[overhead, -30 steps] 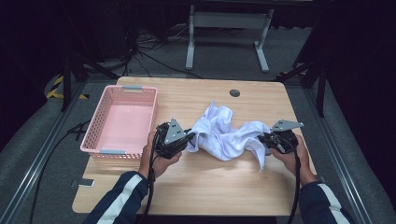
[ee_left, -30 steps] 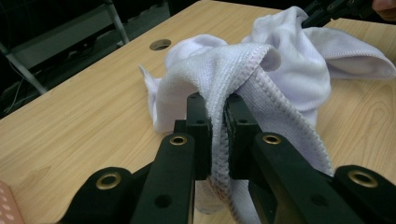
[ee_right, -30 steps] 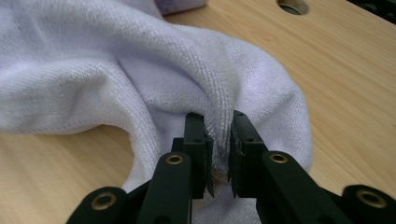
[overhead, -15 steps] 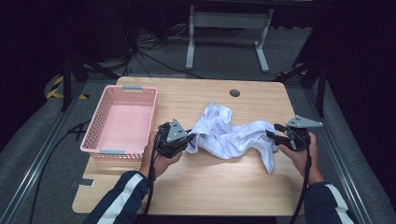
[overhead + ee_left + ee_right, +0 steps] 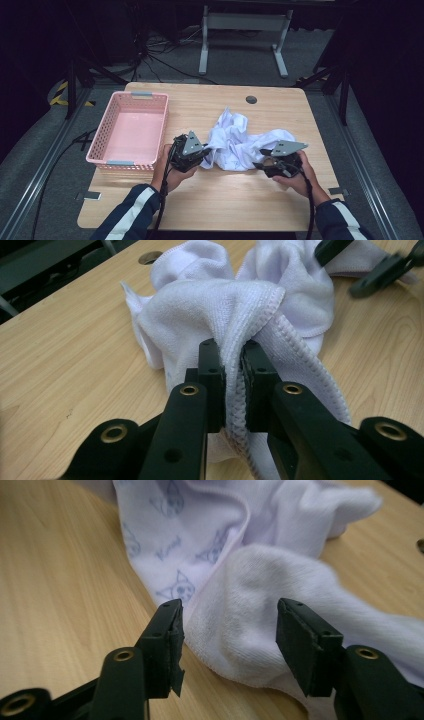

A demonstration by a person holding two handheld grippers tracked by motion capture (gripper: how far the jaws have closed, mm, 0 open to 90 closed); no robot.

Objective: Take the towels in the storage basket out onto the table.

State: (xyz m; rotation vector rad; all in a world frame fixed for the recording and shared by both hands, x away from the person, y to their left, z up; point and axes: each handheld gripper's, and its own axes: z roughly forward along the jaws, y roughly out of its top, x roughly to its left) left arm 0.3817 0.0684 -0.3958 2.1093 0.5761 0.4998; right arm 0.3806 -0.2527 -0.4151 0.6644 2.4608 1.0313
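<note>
**Left clamps the towel hem, right lines up for a fresh grip**

White towel [image 5: 240, 142] lies bunched mid-table [image 5: 225, 200], and the left gripper [image 5: 232, 382] has its fingers [image 5: 212, 375] pinched tight on a stitched edge. The right gripper [image 5: 227, 630] has just been opening: its fingers [image 5: 167, 630] stand about half apart, straddling a fold with the pads not pressing. This looks like the re-grasp step, hunting a second corner so the cloth can be spread or folded. Next move likely calls for easing forward onto the hem, closing cleanly, then drawing the hands apart. The pink basket [image 5: 150, 97] at the left sits empty.
</note>
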